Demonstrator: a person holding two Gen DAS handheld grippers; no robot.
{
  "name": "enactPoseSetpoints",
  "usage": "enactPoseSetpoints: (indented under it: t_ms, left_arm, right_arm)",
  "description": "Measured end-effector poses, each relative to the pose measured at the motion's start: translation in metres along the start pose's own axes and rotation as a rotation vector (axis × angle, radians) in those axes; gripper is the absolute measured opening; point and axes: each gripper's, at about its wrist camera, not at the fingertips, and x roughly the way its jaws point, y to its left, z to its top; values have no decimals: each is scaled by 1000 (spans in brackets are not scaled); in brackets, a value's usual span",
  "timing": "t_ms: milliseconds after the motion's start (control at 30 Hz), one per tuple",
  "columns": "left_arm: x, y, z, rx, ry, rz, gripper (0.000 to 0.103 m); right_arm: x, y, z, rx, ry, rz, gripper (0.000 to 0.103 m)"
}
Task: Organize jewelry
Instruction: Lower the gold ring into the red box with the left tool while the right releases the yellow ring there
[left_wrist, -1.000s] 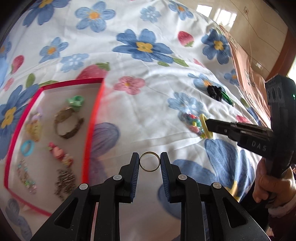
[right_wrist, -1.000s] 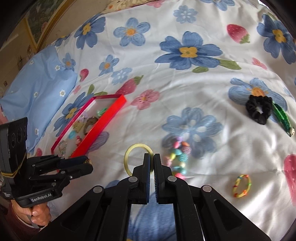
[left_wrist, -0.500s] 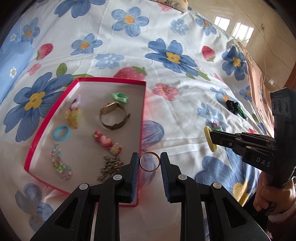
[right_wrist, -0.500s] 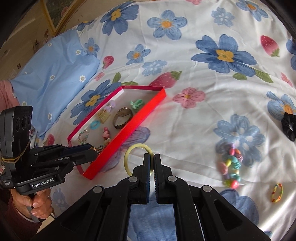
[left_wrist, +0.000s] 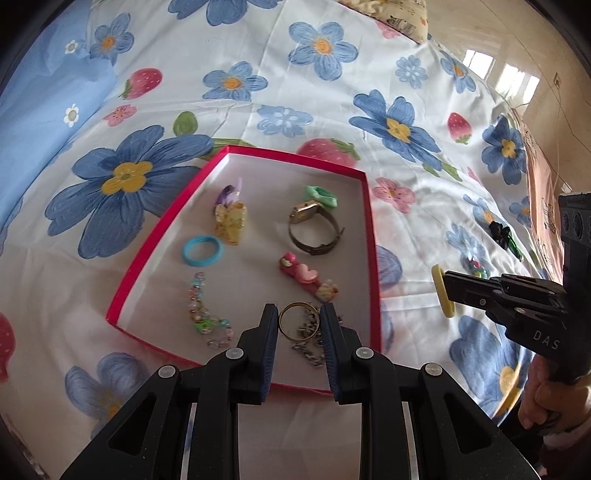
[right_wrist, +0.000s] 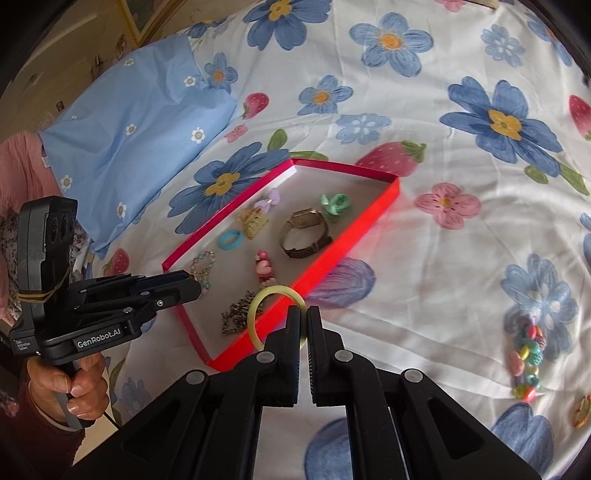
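A red-rimmed tray (left_wrist: 371, 236) (right_wrist: 391, 195) lies on the flowered bedsheet and holds a watch (left_wrist: 312, 230), hair clips, a blue ring, a bead bracelet and a chain (right_wrist: 236, 314). My left gripper (left_wrist: 299, 323) is shut on a thin gold bangle (left_wrist: 295, 320) and holds it over the tray's near right part, above the chain. My right gripper (right_wrist: 304, 325) is shut on a pale yellow bangle (right_wrist: 258, 302) just outside the tray's right wall; it also shows in the left wrist view (left_wrist: 441, 291).
A bead bracelet (right_wrist: 528, 354) and a small multicoloured ring (right_wrist: 581, 406) lie on the sheet at right. A black scrunchie with a green clip (left_wrist: 500, 230) lies farther right. A blue pillow (right_wrist: 129, 129) sits at left.
Both grippers have moved left toward the tray with their bangles. My left gripper now holds the gold bangle over the tray's inside; the right has reached the tray's right wall.
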Motion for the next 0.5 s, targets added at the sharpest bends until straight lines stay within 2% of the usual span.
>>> enactPoseSetpoints:
  t_ms: [500]
  left_arm:
    - [34, 21, 10, 0, 67, 41, 22]
  right_arm:
    - [62, 38, 20, -118, 104, 39, 3]
